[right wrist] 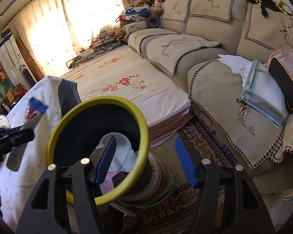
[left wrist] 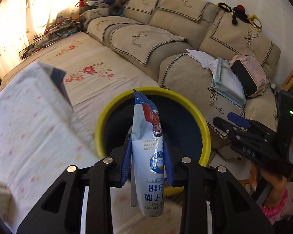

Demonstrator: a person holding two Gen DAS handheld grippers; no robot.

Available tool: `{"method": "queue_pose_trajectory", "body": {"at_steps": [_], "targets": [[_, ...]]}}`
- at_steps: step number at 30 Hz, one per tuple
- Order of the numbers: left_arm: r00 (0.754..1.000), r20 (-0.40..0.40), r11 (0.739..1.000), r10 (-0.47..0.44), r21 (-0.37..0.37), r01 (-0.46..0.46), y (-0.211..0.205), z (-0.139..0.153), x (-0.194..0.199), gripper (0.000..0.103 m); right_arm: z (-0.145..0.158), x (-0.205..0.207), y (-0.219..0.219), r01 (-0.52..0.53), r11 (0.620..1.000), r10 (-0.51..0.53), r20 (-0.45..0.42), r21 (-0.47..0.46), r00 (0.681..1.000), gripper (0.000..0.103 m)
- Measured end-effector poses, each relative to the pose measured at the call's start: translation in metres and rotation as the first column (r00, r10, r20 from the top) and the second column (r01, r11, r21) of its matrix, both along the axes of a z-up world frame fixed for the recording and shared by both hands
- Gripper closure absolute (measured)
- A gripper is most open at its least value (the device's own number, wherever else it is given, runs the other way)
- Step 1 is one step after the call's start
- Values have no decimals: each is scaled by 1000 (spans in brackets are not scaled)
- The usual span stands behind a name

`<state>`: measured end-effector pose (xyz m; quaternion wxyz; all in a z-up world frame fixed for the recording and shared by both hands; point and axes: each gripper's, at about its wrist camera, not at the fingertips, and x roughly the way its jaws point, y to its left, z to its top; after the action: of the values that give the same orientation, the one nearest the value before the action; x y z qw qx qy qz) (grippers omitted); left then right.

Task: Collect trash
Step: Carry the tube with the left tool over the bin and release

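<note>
While the left gripper (left wrist: 147,156) is positioned over the bin (left wrist: 204,136), its blue pads (left wrist: 127,162) are closed on a powder packet (left wrist: 148,156). The jaws stand narrow, each pad pressing one side of the packet. The packet is white and blue with a red picture near its torn top. It stands roughly upright in the left wrist view, its torn end over the dark opening of the bin and its printed end extending back between the gripper arms.

The bin has a yellow-green rim and a dark interior. It stands beside a table covered with a white cloth (left wrist: 29,126) printed with small pink and yellow marks. In the right wrist view, the bin (right wrist: 54,128) already contains a white cup (right wrist: 125,139), crumpled white paper (right wrist: 127,159) and a pink box (right wrist: 112,182).

The right gripper (right wrist: 145,160) is about half open, and its pads hold nothing. The left pad (right wrist: 105,160) lies in front of the bin opening; the right pad lies outside the rim, over the patterned carpet (right wrist: 195,140). Whether either pad touches the rim cannot be determined.

The right gripper (left wrist: 238,123) also appears at the right edge of the left wrist view, with a hand (left wrist: 271,183) below it. The left gripper (right wrist: 15,134) appears at the left edge of the right wrist view, above the cloth.

Behind the bin are a floral mattress (right wrist: 127,89) and a beige sofa (right wrist: 214,89) carrying papers (right wrist: 234,61) and a pink bag (right wrist: 287,78).
</note>
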<state>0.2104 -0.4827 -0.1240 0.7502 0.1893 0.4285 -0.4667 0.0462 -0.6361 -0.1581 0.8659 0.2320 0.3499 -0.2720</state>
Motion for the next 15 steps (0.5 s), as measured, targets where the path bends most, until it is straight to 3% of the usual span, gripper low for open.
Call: {"method": "queue_pose_trajectory", "body": {"at_steps": [2,4,6,11,15], "targets": [[1000,-5,1000,-3,10,3,-21,-11,3,72,-1,-3,-1,4,1000,-4,-4,4,1000,43],[1000,-7,1000,4,17,-4,-39,-22,9,60,-2,-5,1,4,1000,-4,-7,5,1000,43],[1000,6,1000,19,22,-19,-49,-29,12,27,-1,-6,1,2,1000,-2,-10,7,1000,43],[998,26,999,54,-9,-53,-40,-23,10,25,1,-4,7,-15,1000,15,-9,5,1000,43],[992,82,993,96,-80,-89,9,5,-2,18,4,0,16,-44,999,44,-3,3,999,43]]}}
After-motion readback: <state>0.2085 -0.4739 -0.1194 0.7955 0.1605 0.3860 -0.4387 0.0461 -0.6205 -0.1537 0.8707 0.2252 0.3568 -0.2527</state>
